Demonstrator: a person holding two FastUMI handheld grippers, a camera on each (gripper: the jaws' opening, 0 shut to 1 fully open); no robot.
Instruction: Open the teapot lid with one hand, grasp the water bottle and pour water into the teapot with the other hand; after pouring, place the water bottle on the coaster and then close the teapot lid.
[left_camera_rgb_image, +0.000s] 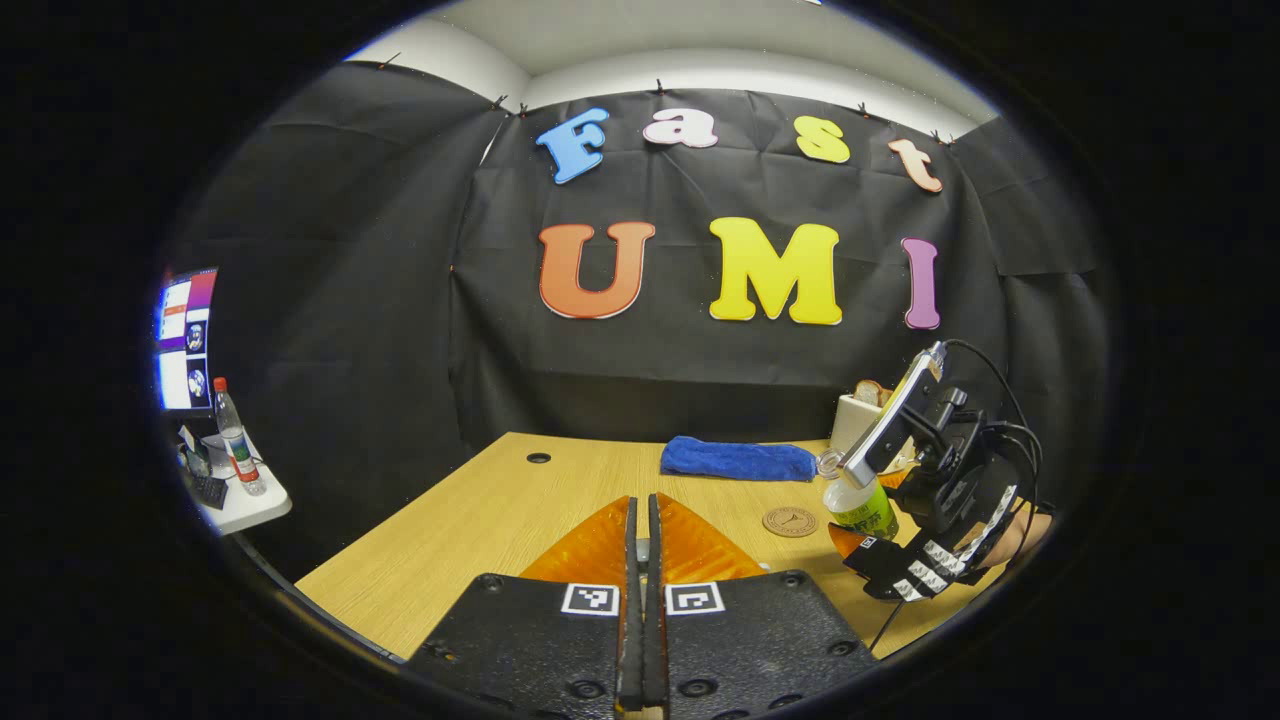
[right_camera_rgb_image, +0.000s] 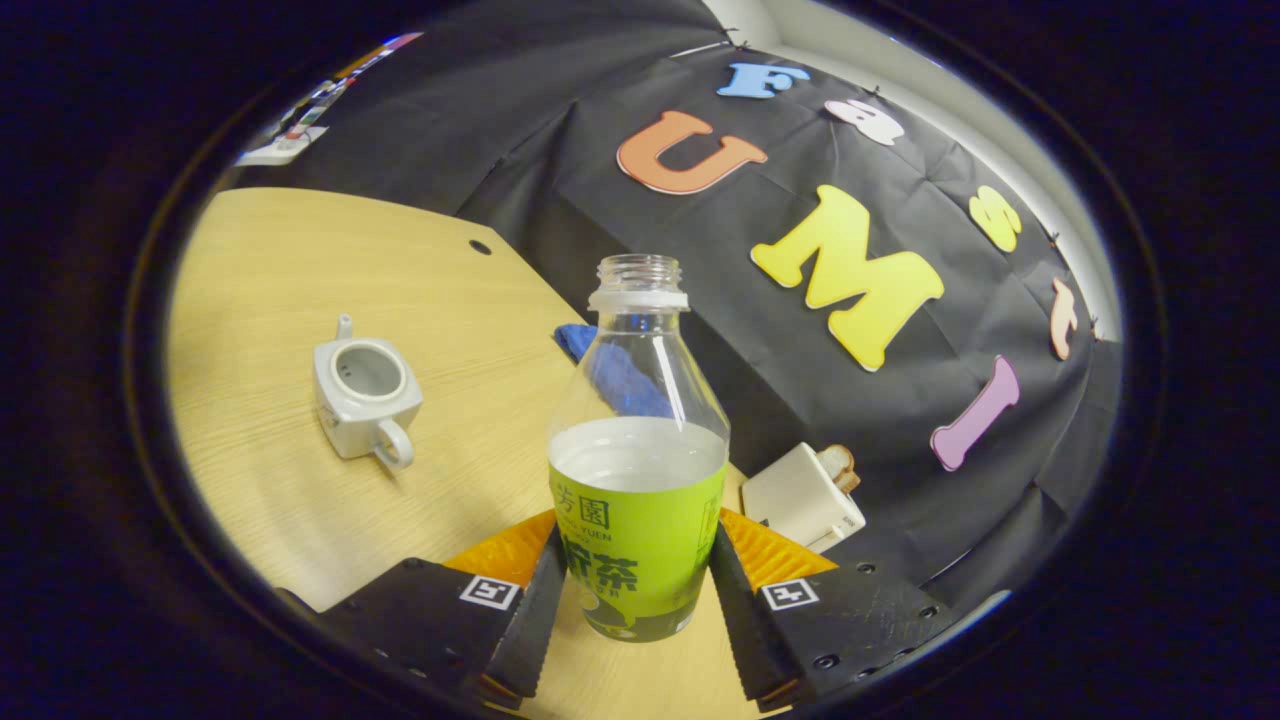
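A: Nearest the lens in the right gripper view, the right hand-held gripper (right_camera_rgb_image: 632, 590) has its two fingers pressed on either side of the water bottle (right_camera_rgb_image: 638, 470), gripping it low on the green label. The cap is off and water reaches about halfway up.

B: And the left hand-held gripper (left_camera_rgb_image: 641, 560)?

A: In the left gripper view its fingers are almost together. Whether a lid sits between them, I cannot tell. It hangs over the counter (left_camera_rgb_image: 480, 520).

B: The teapot?

A: To the left in the right gripper view, farther off, the teapot (right_camera_rgb_image: 362, 395) stands on the counter with its mouth uncovered, handle toward the camera. So pouring looks like the step in hand.

B: How to do it well?

A: I'd say bring the bottle's neck right over that opening before tilting, then tip slowly; the opening is small and the bottle's mouth wide, so a quick tilt may spill.

B: Afterwards?

A: The coaster (left_camera_rgb_image: 790, 521) lies near the bottle in the left gripper view. Farther back are a blue cloth (left_camera_rgb_image: 737, 459) and a toaster (right_camera_rgb_image: 802, 495) by the wall.
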